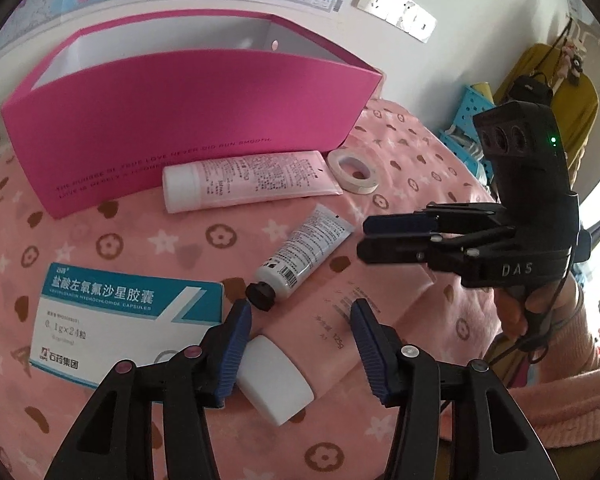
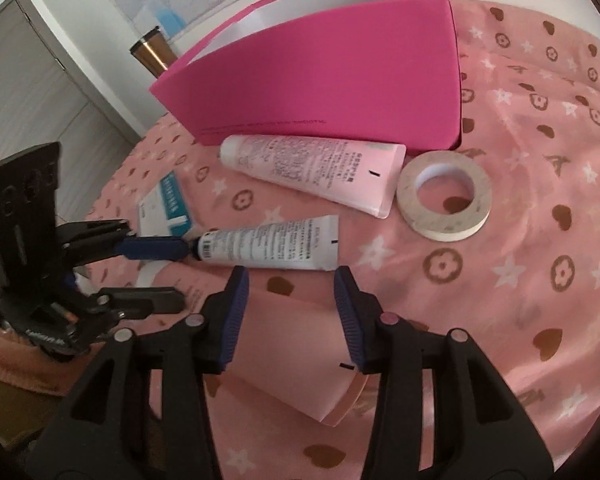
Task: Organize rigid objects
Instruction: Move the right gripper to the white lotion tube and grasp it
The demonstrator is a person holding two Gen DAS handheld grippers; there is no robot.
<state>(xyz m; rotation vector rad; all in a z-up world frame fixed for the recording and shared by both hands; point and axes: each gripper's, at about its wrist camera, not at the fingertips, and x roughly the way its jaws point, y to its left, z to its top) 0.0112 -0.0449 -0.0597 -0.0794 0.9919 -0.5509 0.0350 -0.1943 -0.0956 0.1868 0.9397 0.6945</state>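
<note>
A large pink tube with a white cap [image 1: 276,380] lies between the fingers of my open left gripper [image 1: 300,344]; its flat end [image 2: 300,352] lies between the fingers of my open right gripper [image 2: 292,316]. A small white tube with a black cap [image 1: 300,256] [image 2: 268,246], a second pink tube [image 1: 252,180] [image 2: 316,168], a tape roll [image 1: 354,170] [image 2: 444,196] and a medicine box [image 1: 116,320] [image 2: 166,204] lie on the pink cloth. An open magenta box [image 1: 172,120] [image 2: 340,76] stands behind them.
The pink patterned cloth [image 2: 520,260] covers the surface. A wall with a map and sockets [image 1: 400,12] is behind the magenta box. A blue basket [image 1: 468,120] and a yellow bag stand at the right. A metal cup [image 2: 152,50] stands left of the box.
</note>
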